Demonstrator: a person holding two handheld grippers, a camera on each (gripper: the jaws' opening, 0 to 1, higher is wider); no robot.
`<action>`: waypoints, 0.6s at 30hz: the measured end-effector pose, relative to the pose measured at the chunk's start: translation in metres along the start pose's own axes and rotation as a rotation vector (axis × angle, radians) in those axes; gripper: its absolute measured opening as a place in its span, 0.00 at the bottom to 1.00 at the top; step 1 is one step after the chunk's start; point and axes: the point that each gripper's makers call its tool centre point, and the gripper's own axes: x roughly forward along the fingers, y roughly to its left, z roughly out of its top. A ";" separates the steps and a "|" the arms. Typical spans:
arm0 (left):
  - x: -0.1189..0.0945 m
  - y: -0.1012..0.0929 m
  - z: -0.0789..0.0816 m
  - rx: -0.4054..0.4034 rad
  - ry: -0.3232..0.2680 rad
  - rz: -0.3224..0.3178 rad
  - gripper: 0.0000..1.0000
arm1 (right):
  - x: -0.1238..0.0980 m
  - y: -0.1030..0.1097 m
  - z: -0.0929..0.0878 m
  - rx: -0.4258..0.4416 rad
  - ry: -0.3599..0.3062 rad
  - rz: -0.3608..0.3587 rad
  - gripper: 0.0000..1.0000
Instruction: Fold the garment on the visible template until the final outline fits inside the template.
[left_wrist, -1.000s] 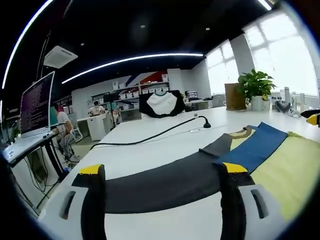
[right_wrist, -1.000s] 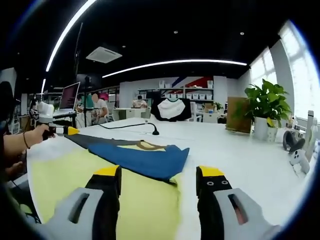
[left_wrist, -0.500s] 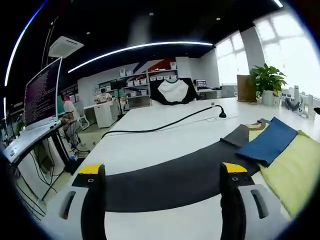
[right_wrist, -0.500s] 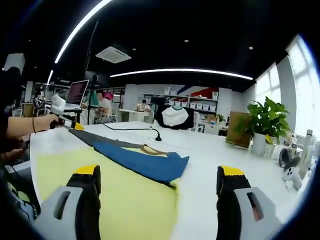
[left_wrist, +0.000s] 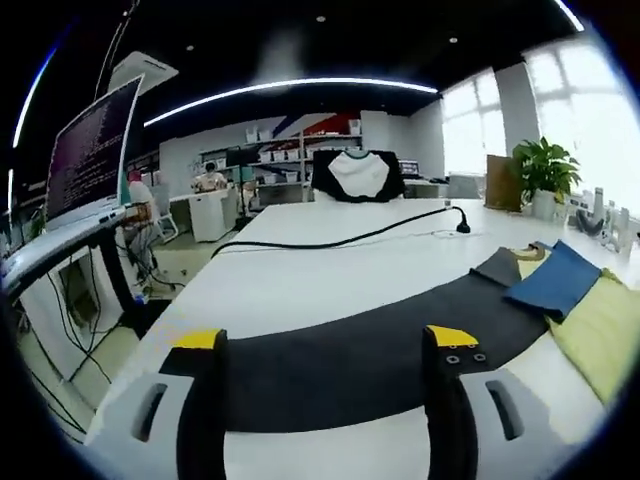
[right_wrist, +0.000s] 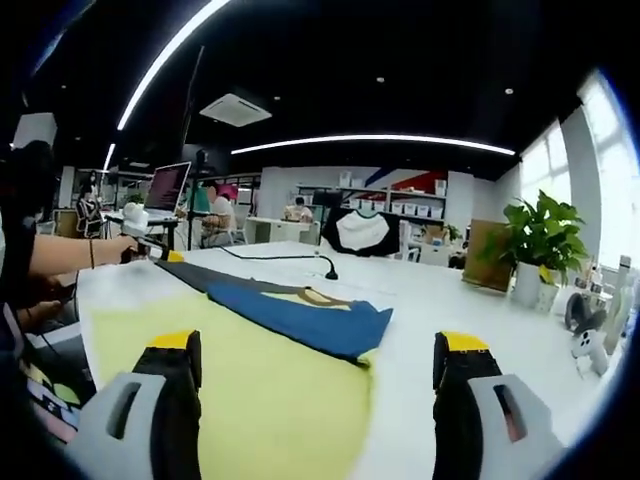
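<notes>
Yellow, blue and charcoal fabric of the flat garment (right_wrist: 270, 360) lies spread over the white table (right_wrist: 440, 300). Its charcoal sleeve (left_wrist: 340, 360) stretches between the wide-apart jaws of the left gripper (left_wrist: 327, 350). The right gripper (right_wrist: 318, 350), jaws wide and holding nothing, hovers above the yellow body.

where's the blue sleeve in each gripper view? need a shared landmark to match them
Left gripper view: the blue sleeve lies at the right edge, folded over the yellow body, beyond the dark sleeve.
Right gripper view: it lies just left of centre, across the far end of the yellow body, between and beyond the open jaws.
Shared landmark: the potted plant on the white table, to the right in both.
</notes>
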 end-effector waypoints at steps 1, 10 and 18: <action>0.001 0.003 0.001 0.037 -0.004 0.005 0.81 | -0.001 0.000 -0.001 -0.002 0.007 0.002 0.99; 0.003 0.028 -0.018 -0.145 0.045 0.038 0.67 | -0.011 -0.003 -0.007 0.015 0.033 -0.017 0.99; 0.012 0.048 -0.027 -0.184 0.052 0.089 0.60 | -0.020 -0.001 -0.006 -0.012 0.053 -0.009 0.99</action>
